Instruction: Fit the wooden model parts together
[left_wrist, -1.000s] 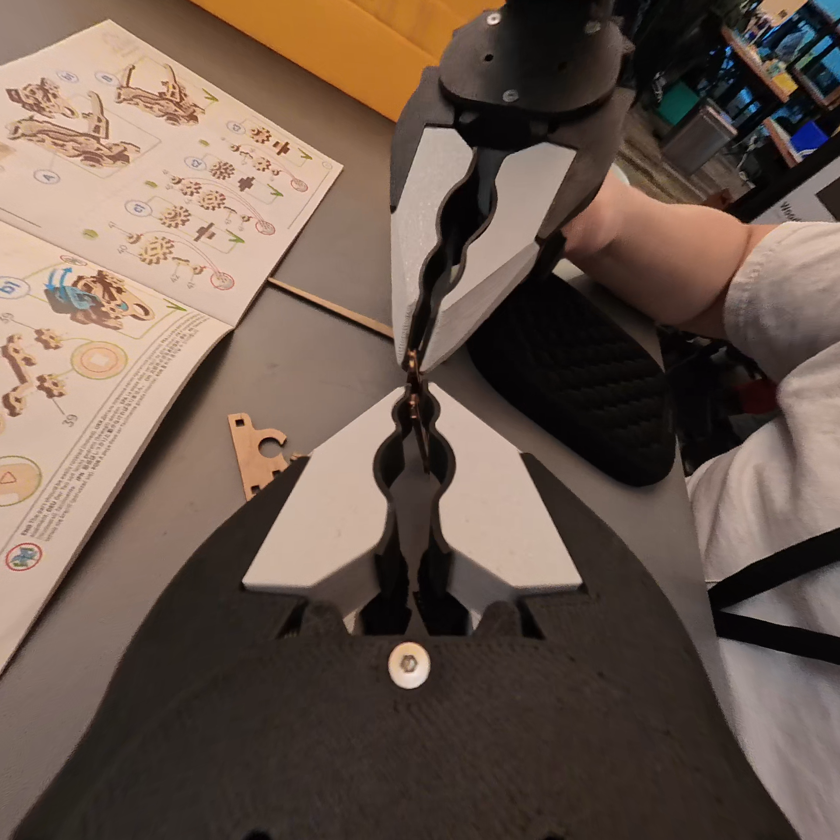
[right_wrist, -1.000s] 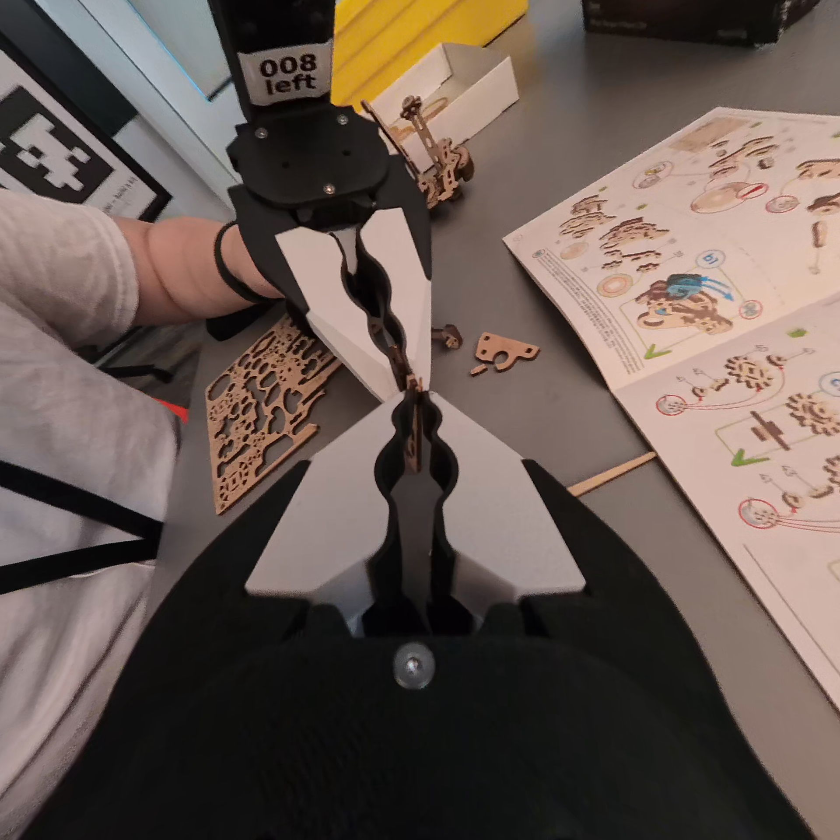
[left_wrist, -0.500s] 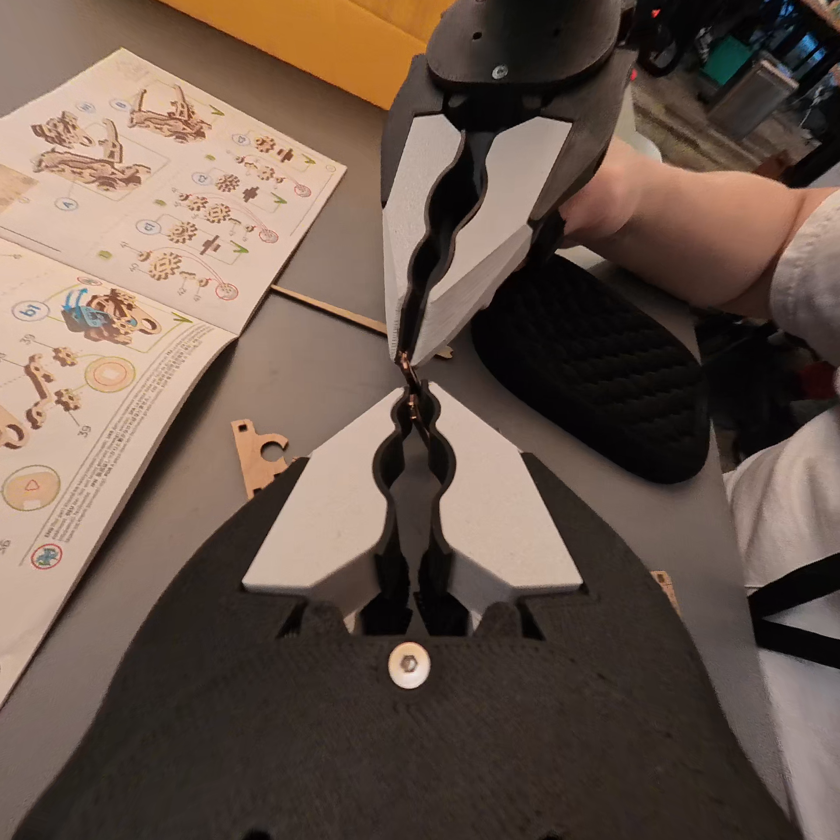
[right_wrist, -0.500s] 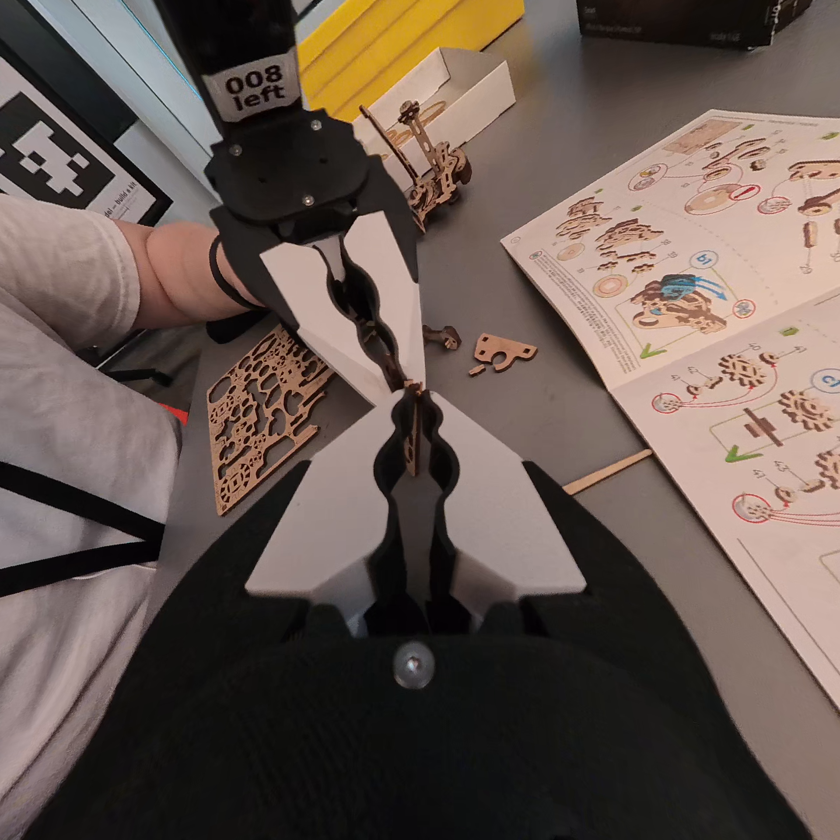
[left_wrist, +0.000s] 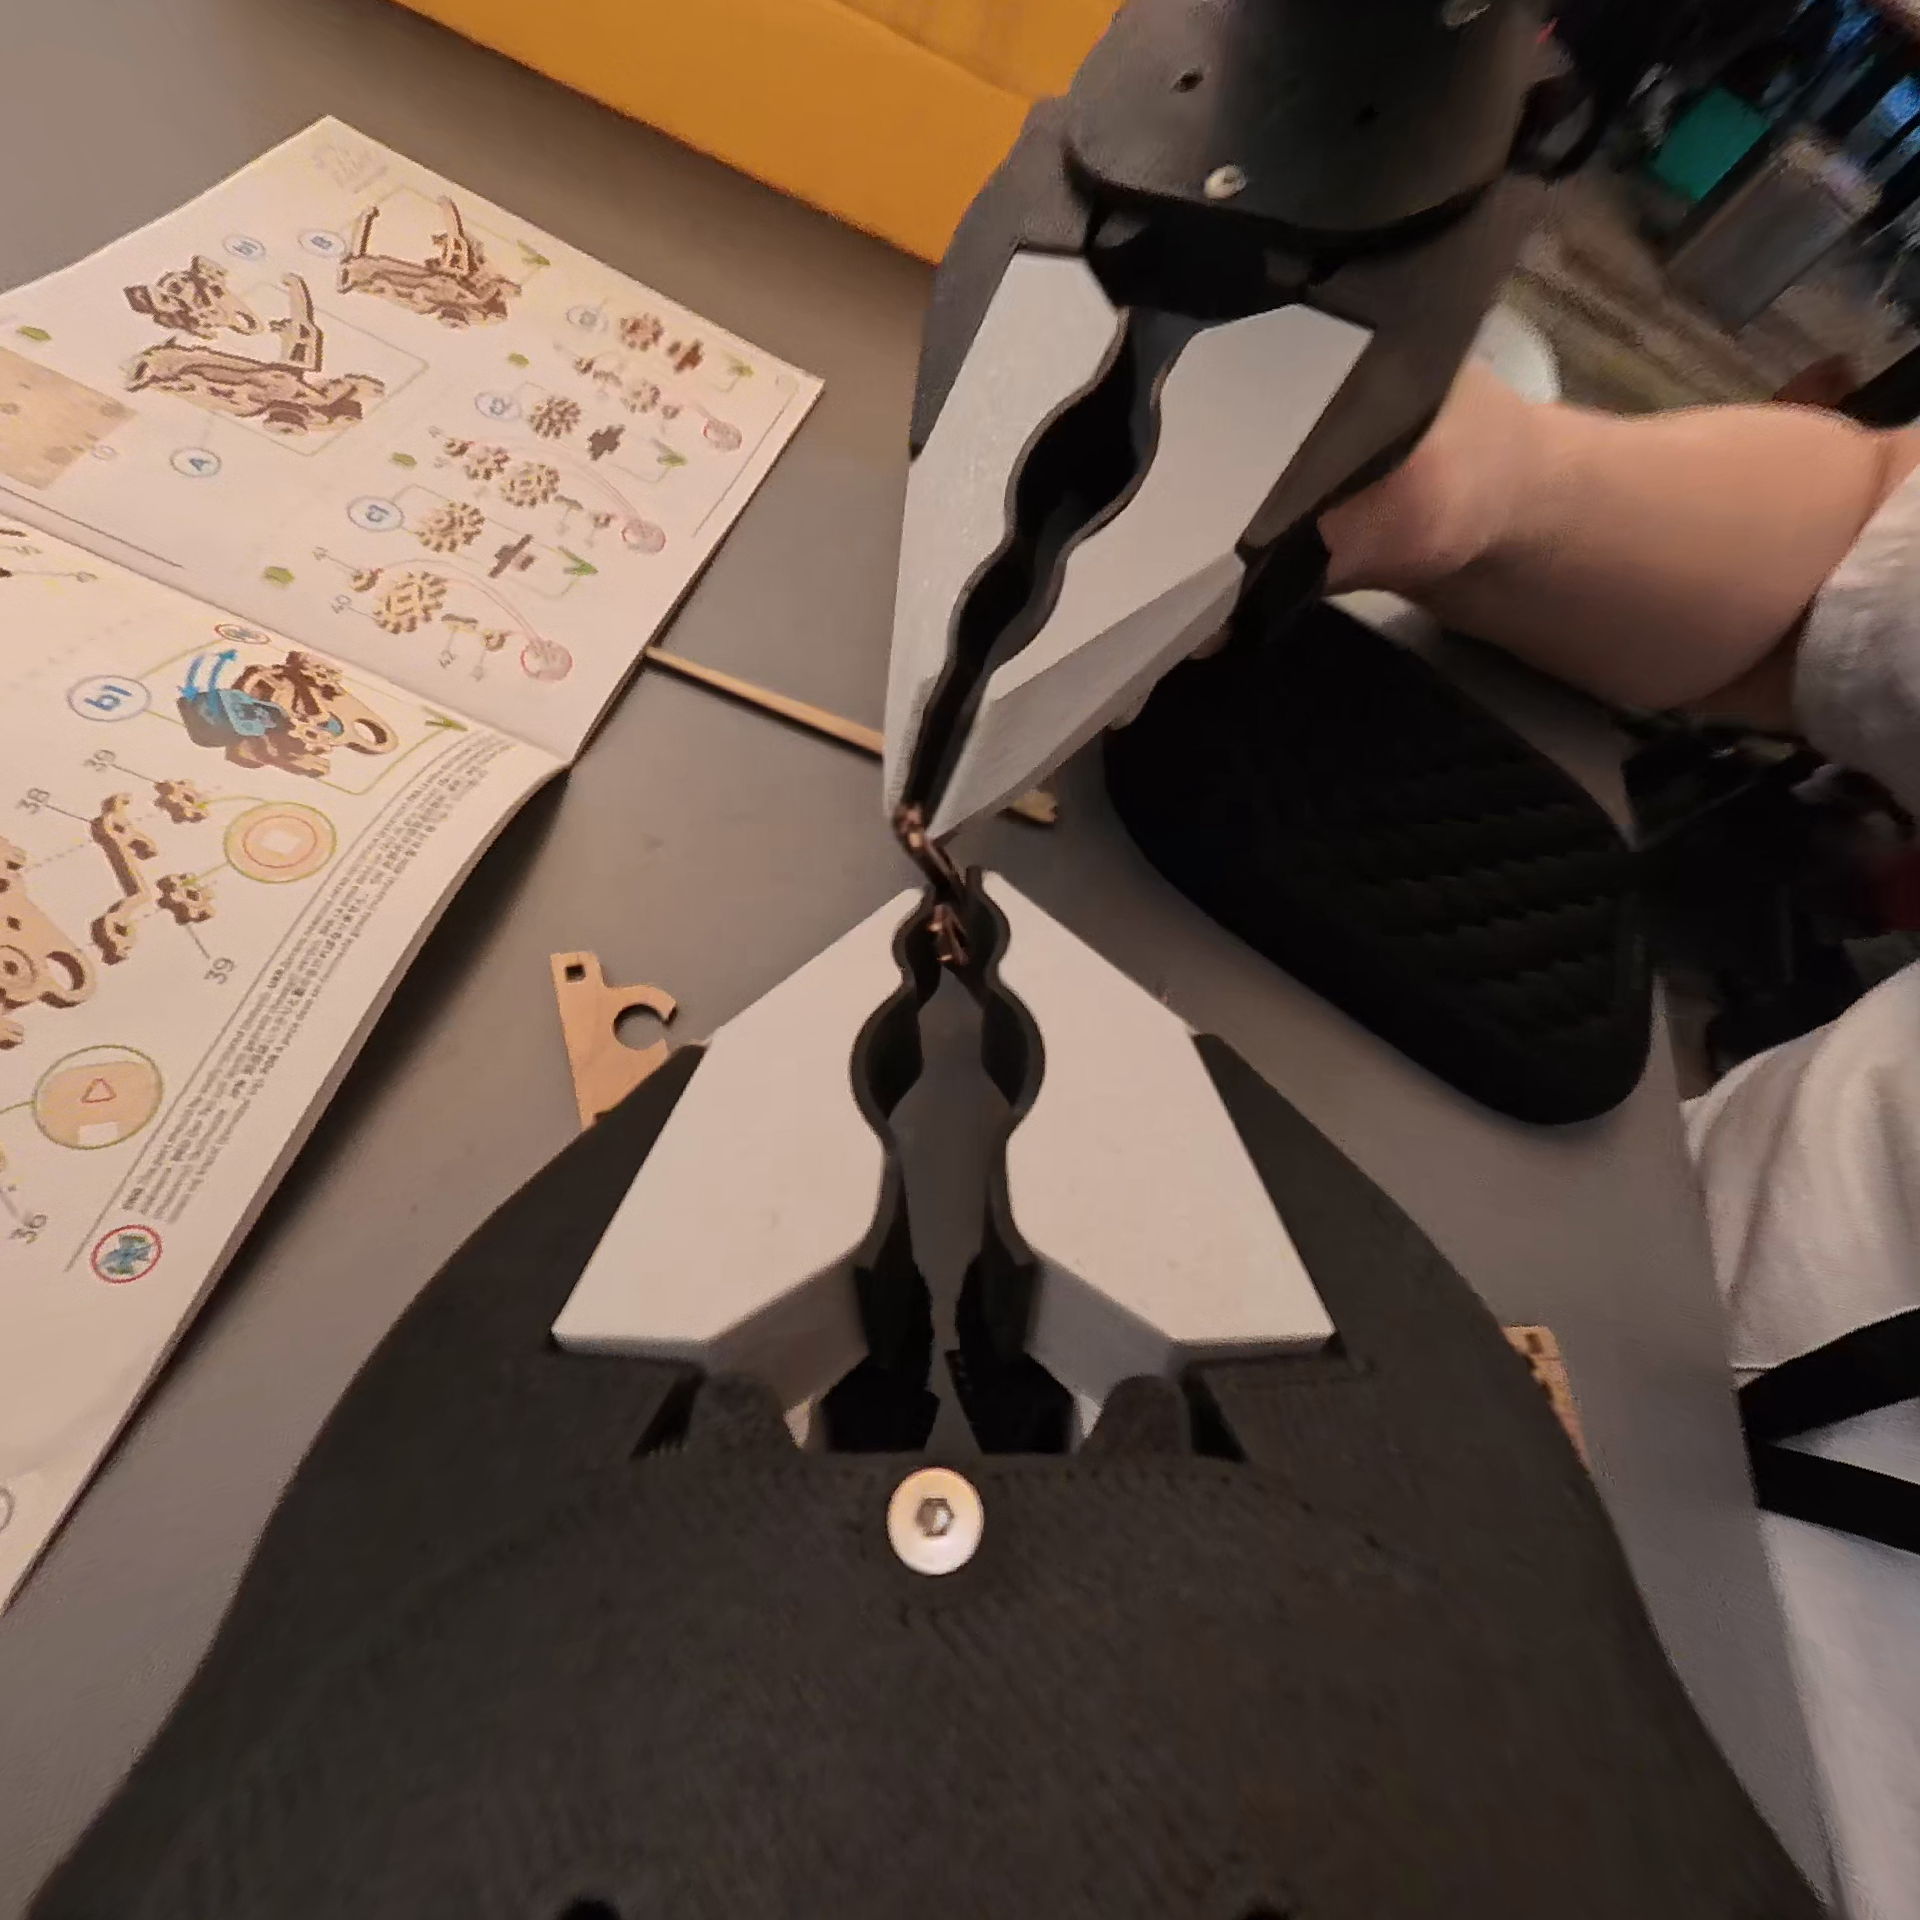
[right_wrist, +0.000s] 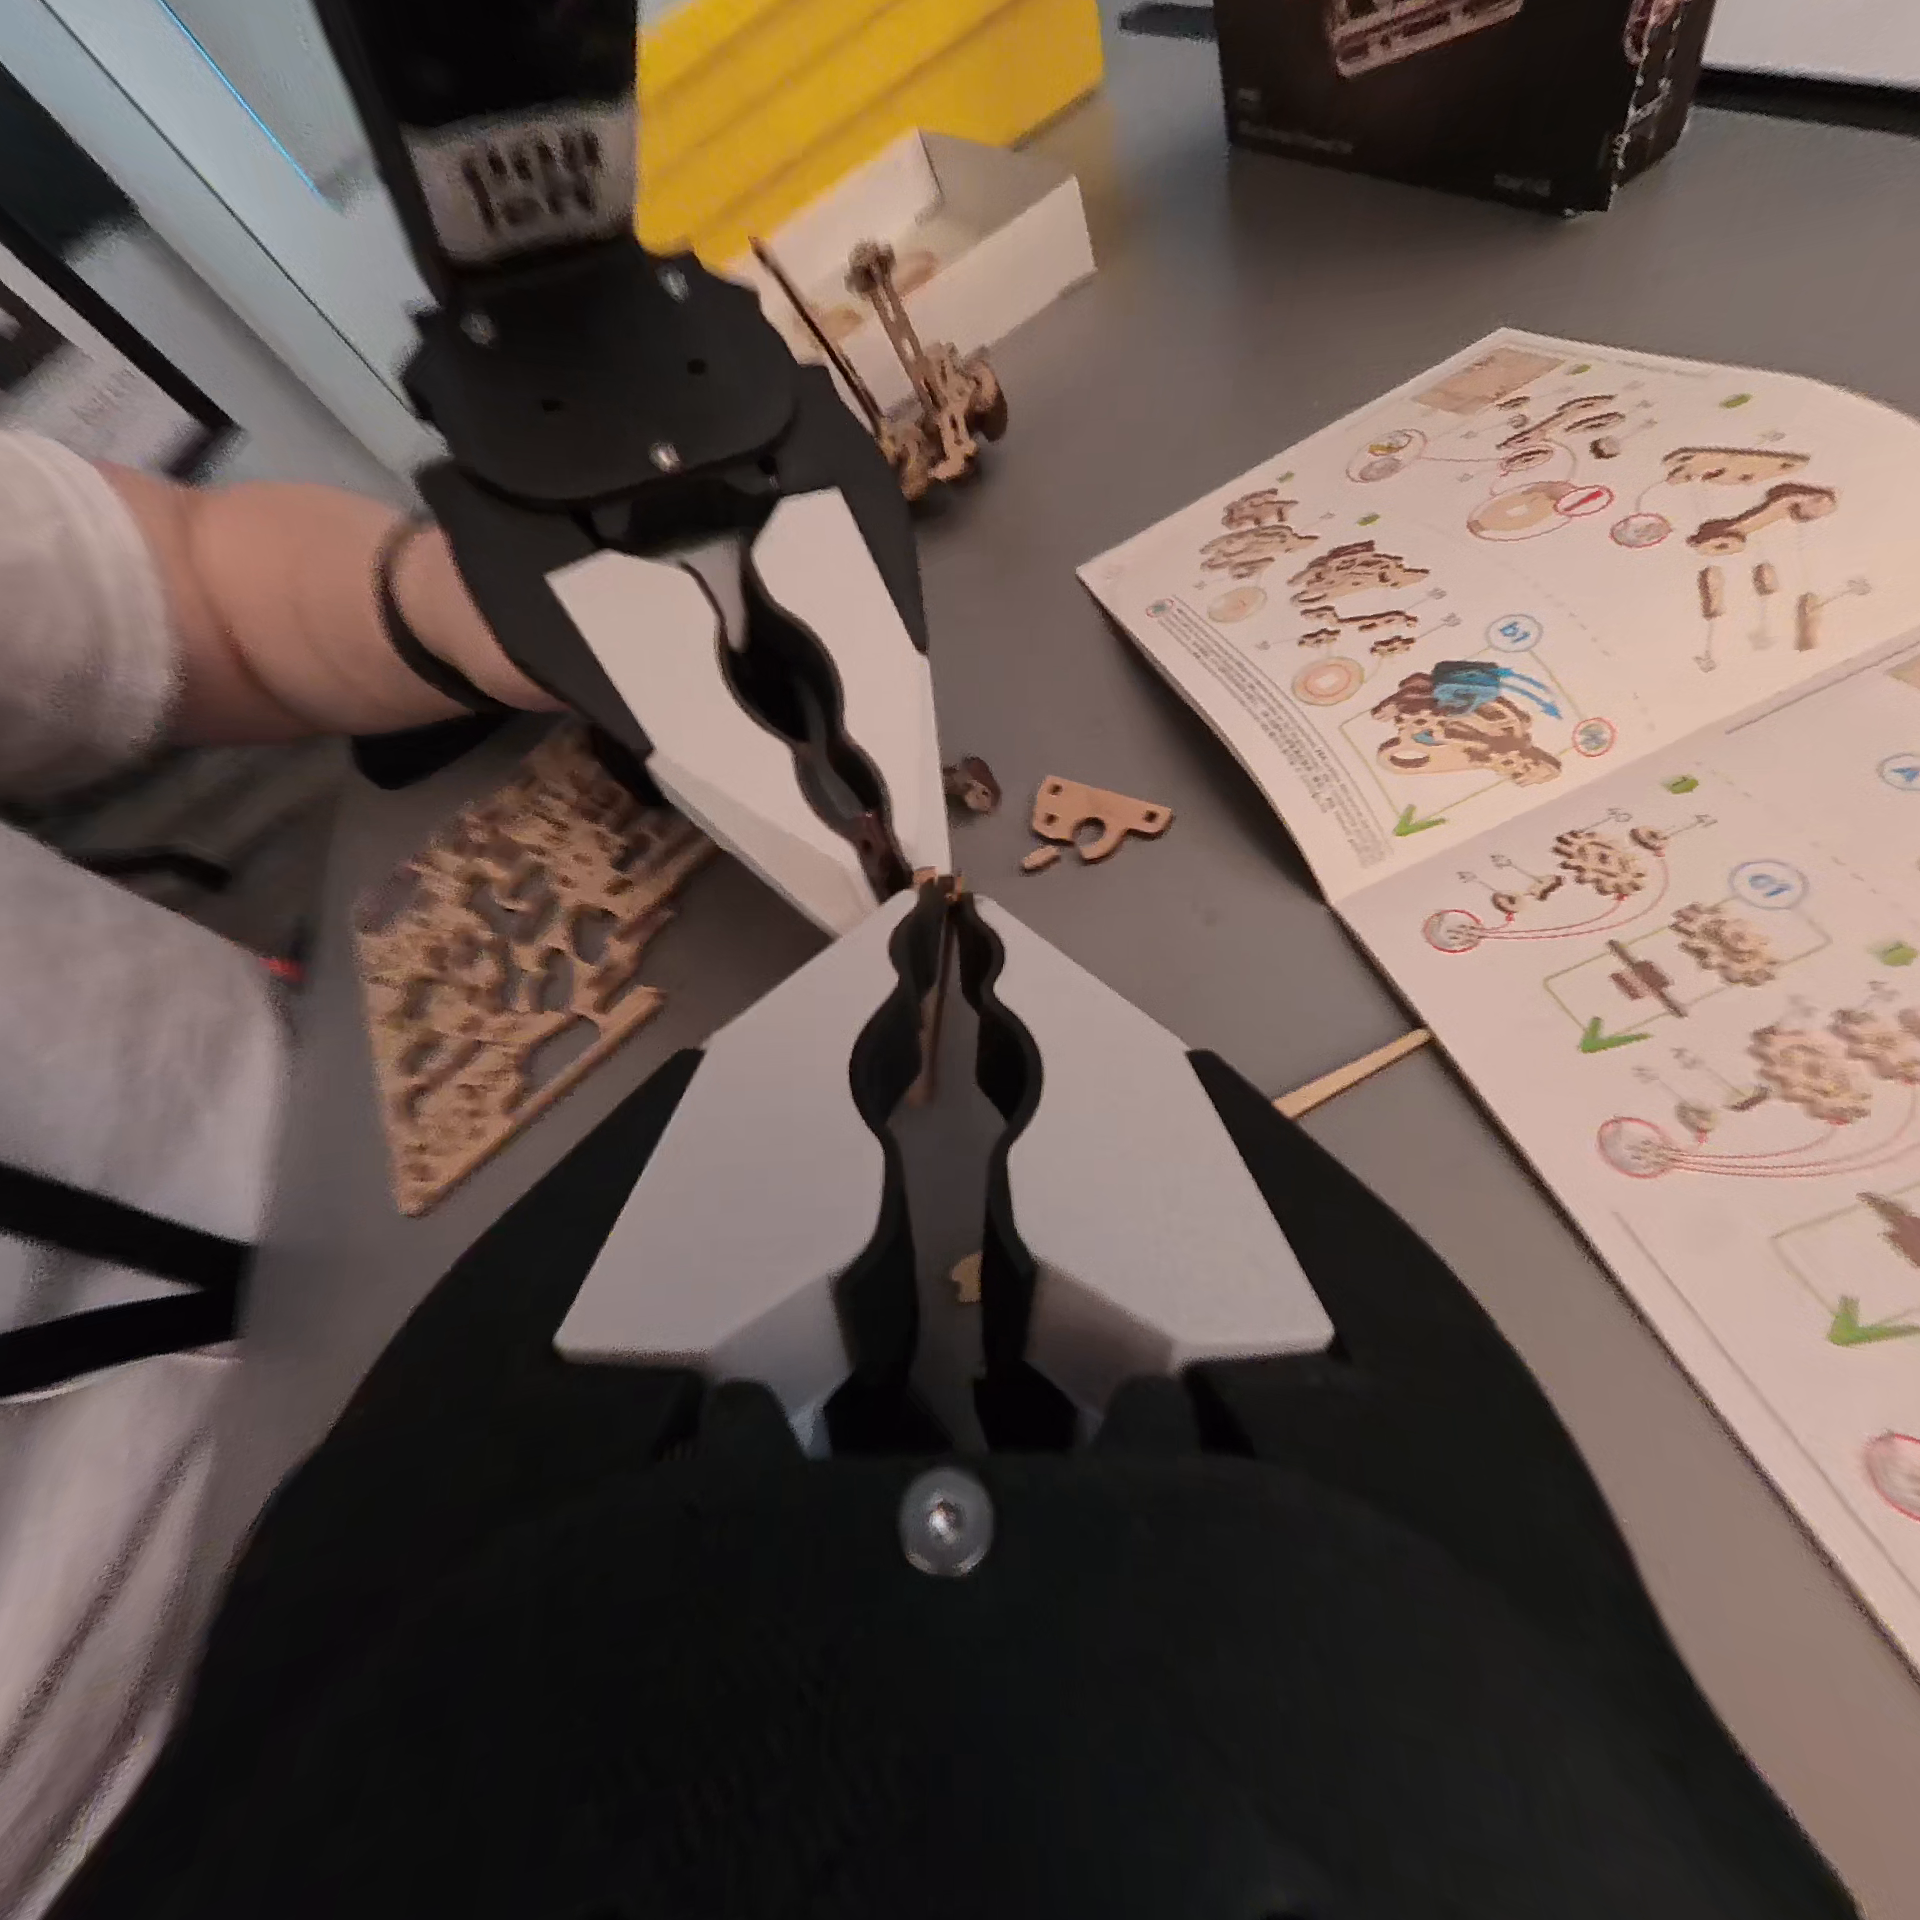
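My left gripper (left_wrist: 943, 904) is shut on a small dark wooden part (left_wrist: 948, 930) held edge-on at its tips. My right gripper (right_wrist: 940, 896) is shut on a thin flat wooden piece (right_wrist: 935, 997), also edge-on. The two grippers meet tip to tip above the grey table, and the two parts touch between the tips. The right gripper shows from the front in the left wrist view (left_wrist: 912, 821), the left gripper in the right wrist view (right_wrist: 896, 868). How the parts join is hidden by the fingertips.
An open instruction booklet (left_wrist: 312, 582) (right_wrist: 1558, 790) lies on the table. A loose flat wooden piece (right_wrist: 1096, 821), a tiny part (right_wrist: 971, 781), a punched-out sheet (right_wrist: 499, 956), a thin stick (right_wrist: 1351, 1070), a partly built model (right_wrist: 925, 384), a white box (right_wrist: 997, 229) and a black pad (left_wrist: 1392, 862) lie around. My two grippers' fingertips are within a few centimetres of each other. Left tips and right tips are each some 8 cm from the thin stick (right_wrist: 1351, 1070). Seen from the left wrist view (left_wrist: 712, 676) as well.
Both grippers have stayed tip to tip with their parts. The views have shifted slightly, with the far gripper leaning more to one side. The current frames are a little blurred.
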